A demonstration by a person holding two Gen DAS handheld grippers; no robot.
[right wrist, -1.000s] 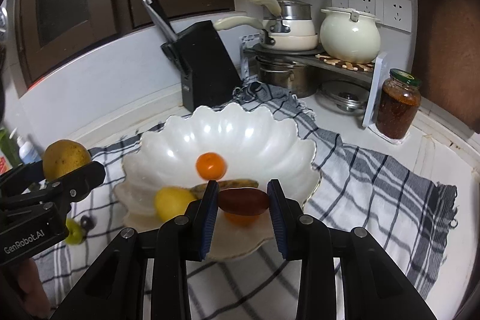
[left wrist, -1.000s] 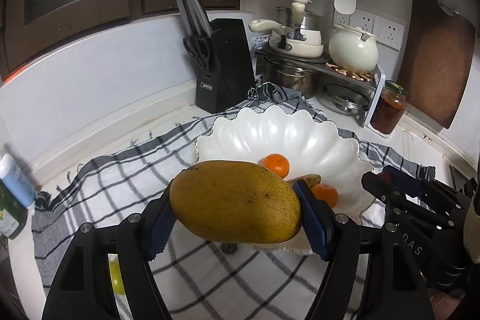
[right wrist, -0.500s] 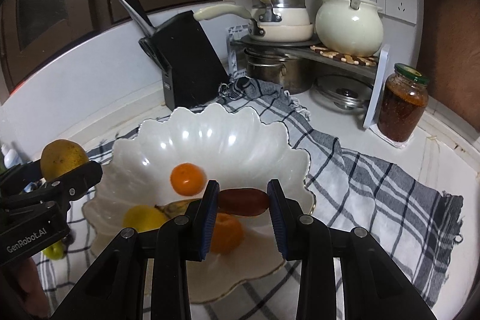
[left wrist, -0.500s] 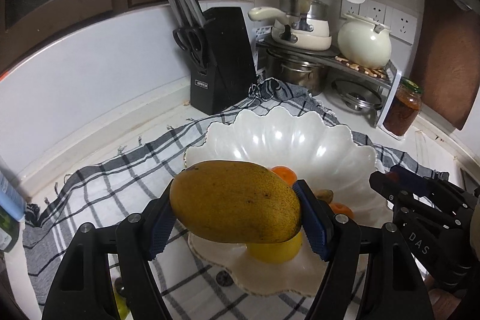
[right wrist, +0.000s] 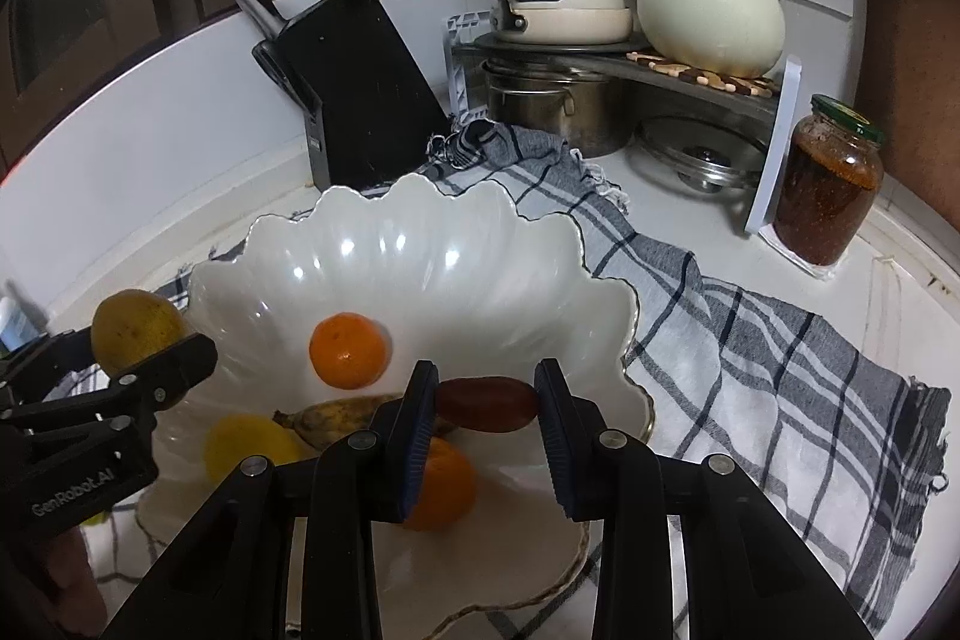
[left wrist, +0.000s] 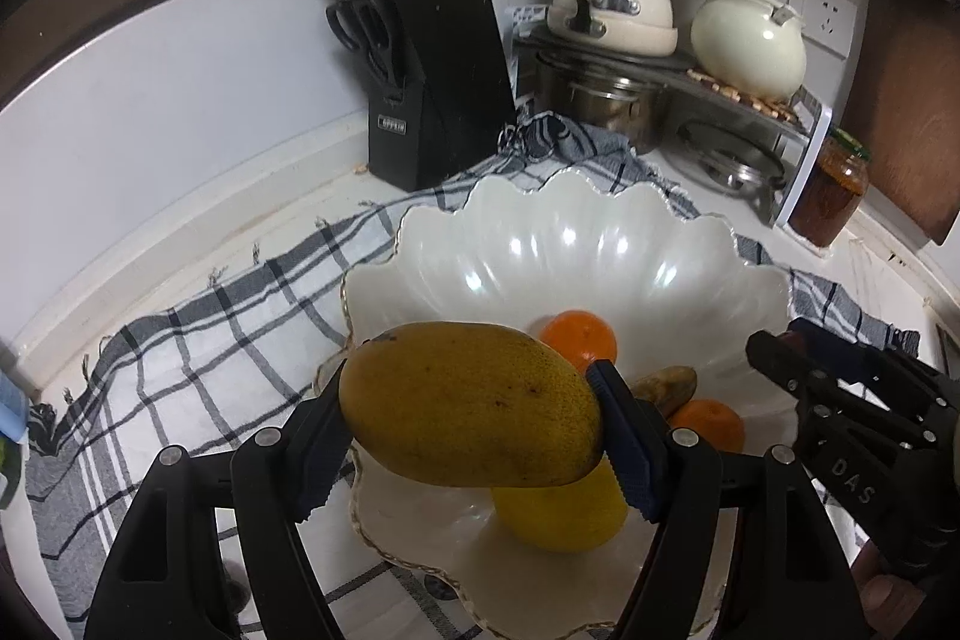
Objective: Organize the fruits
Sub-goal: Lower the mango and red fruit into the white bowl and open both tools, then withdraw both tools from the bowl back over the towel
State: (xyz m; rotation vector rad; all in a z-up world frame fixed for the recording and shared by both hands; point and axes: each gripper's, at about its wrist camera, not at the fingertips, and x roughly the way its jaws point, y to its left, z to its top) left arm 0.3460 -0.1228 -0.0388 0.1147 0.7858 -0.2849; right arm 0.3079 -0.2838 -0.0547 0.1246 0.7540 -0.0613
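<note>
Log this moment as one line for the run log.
left gripper: shut on mango, over bowl | right gripper: shut on red fruit, over bowl | in bowl: two oranges, banana, lemon

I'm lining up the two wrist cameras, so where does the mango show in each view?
Left wrist view: the mango fills the lower centre, clamped between the left gripper fingers above the white bowl.
Right wrist view: the mango shows small at the left edge, partly behind that gripper's finger.
Shared landmark: the black knife block, behind the bowl in both.
</note>
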